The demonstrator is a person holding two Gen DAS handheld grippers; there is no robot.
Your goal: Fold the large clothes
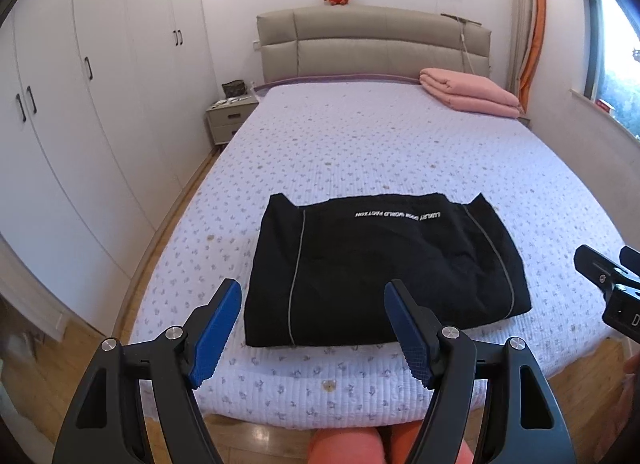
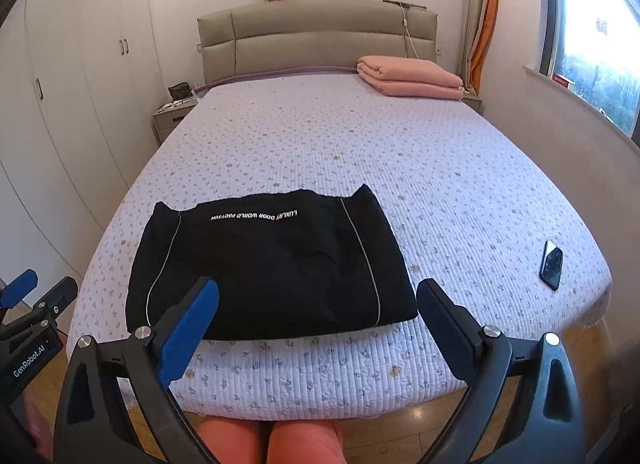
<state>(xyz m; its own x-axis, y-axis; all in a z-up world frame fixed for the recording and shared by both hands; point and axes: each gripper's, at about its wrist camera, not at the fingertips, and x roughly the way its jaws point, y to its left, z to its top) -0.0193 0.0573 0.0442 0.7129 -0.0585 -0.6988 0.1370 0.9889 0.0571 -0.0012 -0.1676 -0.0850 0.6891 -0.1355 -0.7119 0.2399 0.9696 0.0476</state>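
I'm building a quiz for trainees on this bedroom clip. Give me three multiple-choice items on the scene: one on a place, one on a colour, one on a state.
1. Where does the phone lie?
A. on the bed, right of the black garment
B. on the nightstand
C. on the pink blanket

2. What colour is the folded blanket by the headboard?
A. blue
B. pink
C. green

3. How is the black garment?
A. hanging from one gripper
B. spread out full length
C. folded flat, held by nothing

Key:
1 A, the phone rests on the bed right of the black garment.
2 B, the blanket is pink.
3 C, the left gripper and right gripper have open jaws with nothing between them.
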